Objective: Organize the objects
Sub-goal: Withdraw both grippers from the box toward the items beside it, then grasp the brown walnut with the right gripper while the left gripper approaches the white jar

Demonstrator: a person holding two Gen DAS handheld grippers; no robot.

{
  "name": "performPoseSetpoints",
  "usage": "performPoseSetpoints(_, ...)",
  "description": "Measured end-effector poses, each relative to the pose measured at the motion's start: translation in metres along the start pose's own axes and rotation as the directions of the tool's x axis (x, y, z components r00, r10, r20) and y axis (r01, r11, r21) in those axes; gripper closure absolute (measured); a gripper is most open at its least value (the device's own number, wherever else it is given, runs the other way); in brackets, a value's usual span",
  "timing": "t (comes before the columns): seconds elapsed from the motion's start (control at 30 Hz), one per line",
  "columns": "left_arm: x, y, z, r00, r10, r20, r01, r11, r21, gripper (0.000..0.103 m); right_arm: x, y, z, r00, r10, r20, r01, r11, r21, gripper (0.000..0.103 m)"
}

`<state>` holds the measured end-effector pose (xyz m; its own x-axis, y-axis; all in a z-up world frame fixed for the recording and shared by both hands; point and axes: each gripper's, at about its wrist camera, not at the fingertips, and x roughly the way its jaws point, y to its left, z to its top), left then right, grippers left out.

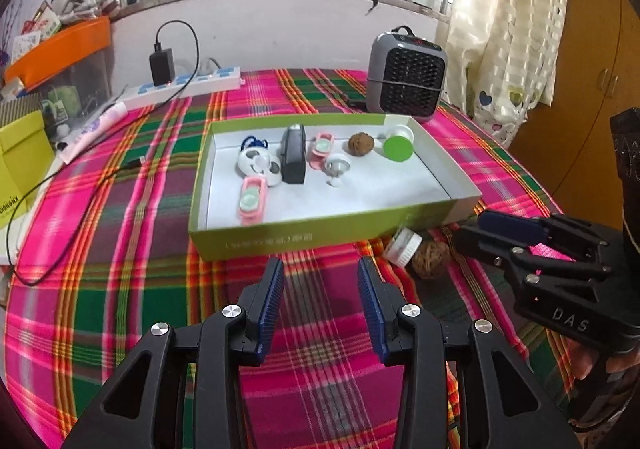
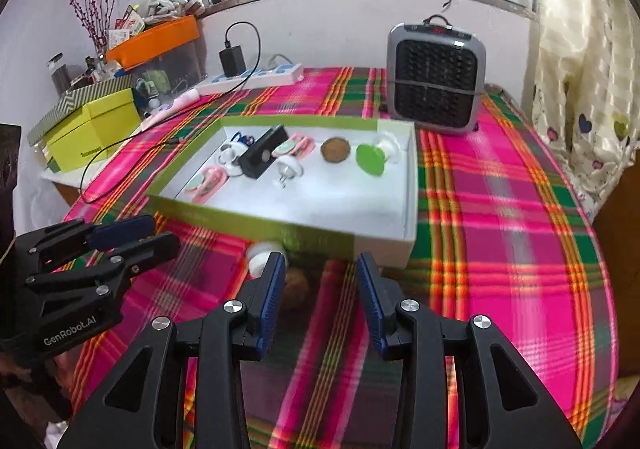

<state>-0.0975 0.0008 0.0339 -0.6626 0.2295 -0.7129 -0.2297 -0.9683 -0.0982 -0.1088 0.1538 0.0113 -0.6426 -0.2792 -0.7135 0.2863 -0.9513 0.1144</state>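
A green-sided box lid (image 1: 280, 239) (image 2: 320, 237) lies on the plaid cloth and holds several small things: a black box (image 1: 293, 157), pink clips (image 1: 252, 201), a walnut (image 1: 361, 145) and a green-capped piece (image 1: 398, 149). Outside it, at its near right corner, lie a white cap (image 1: 403, 247) (image 2: 260, 255) and a second walnut (image 1: 431, 260) (image 2: 296, 285). My left gripper (image 1: 321, 277) is open and empty above the cloth. My right gripper (image 2: 320, 269) (image 1: 476, 233) is open, just short of the walnut, which sits beside its left finger.
A grey fan heater (image 1: 406, 75) (image 2: 436, 85) stands behind the lid. A power strip with a black charger (image 1: 162, 69) and cable lies at the back left. Yellow-green boxes (image 2: 92, 131) and an orange bin (image 2: 154, 39) stand to the left. A curtain (image 2: 580, 69) hangs at the right.
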Motion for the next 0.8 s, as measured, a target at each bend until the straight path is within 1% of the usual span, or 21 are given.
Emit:
performPoseSetpoints(0.23,0.001,0.002,-0.006,1.000,0.001,-0.015,-0.002,1.000,-0.017,0.067,0.011,0.005,-0.003,1.000,0.015,-0.023,-0.015,1.000,-0.009,0.064)
performPoseSetpoints(0.3,0.002,0.002,-0.007,1.000,0.001,-0.017,-0.001,1.000,-0.017,0.067,0.013,0.006,-0.004,0.999,0.020,-0.027,-0.020,1.000,-0.012,0.056)
performPoseSetpoints(0.33,0.002,0.002,-0.007,1.000,0.000,-0.019,0.000,1.000,-0.016,0.067,0.015,0.006,-0.005,0.999,0.021,-0.030,-0.022,1.000,-0.014,0.055)
performPoseSetpoints(0.47,0.004,0.002,-0.008,1.000,-0.002,-0.024,0.001,1.000,-0.018,0.067,0.020,0.009,-0.006,0.999,0.030,-0.045,-0.031,0.999,-0.021,0.055)
performPoseSetpoints(0.8,0.009,0.002,-0.007,0.999,-0.008,-0.036,0.008,1.000,-0.021,0.067,0.027,0.011,-0.008,0.997,-0.001,-0.071,-0.002,0.999,-0.047,0.055)
